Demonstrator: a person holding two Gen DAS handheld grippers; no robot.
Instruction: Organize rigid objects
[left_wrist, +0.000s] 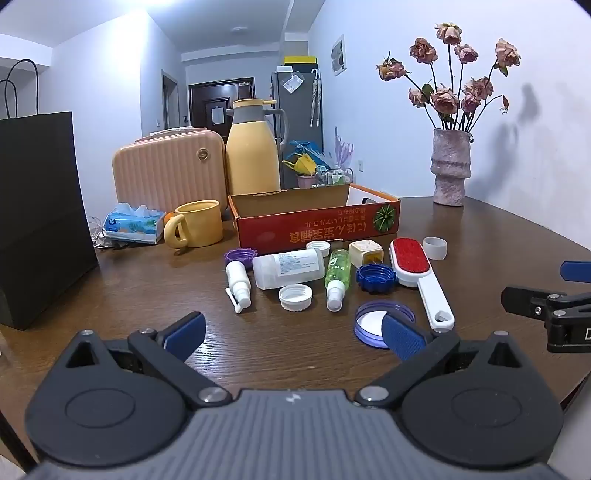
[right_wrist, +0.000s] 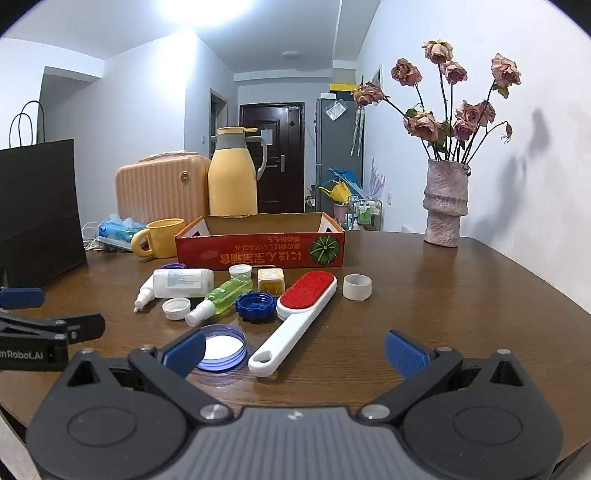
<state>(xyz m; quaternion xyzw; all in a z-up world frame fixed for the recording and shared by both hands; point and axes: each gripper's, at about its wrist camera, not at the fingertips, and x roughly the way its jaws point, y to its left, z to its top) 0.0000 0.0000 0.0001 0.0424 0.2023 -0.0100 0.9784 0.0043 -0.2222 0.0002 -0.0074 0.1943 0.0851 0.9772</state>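
Observation:
Small items lie in a cluster before an open red cardboard box (left_wrist: 317, 225) (right_wrist: 258, 251): a white bottle (left_wrist: 288, 267) (right_wrist: 183, 283), a green spray bottle (left_wrist: 337, 277) (right_wrist: 221, 295), a small white spray bottle (left_wrist: 238, 282), a red and white lint brush (left_wrist: 419, 275) (right_wrist: 295, 314), a blue cap (left_wrist: 376, 277) (right_wrist: 256, 305), a white cap (left_wrist: 295, 297) (right_wrist: 176, 308), a purple lid (left_wrist: 373, 325) (right_wrist: 221, 347). My left gripper (left_wrist: 293, 338) is open and empty, short of the cluster. My right gripper (right_wrist: 295, 352) is open and empty, with the brush handle between its fingers' line.
A black paper bag (left_wrist: 40, 221) stands at the left. A yellow mug (left_wrist: 195, 223), tissue pack (left_wrist: 135, 223), pink case (left_wrist: 170, 173) and yellow jug (left_wrist: 253, 147) stand behind. A vase of dried roses (left_wrist: 450, 170) stands at the far right. A white ring (left_wrist: 435, 247) lies right of the brush.

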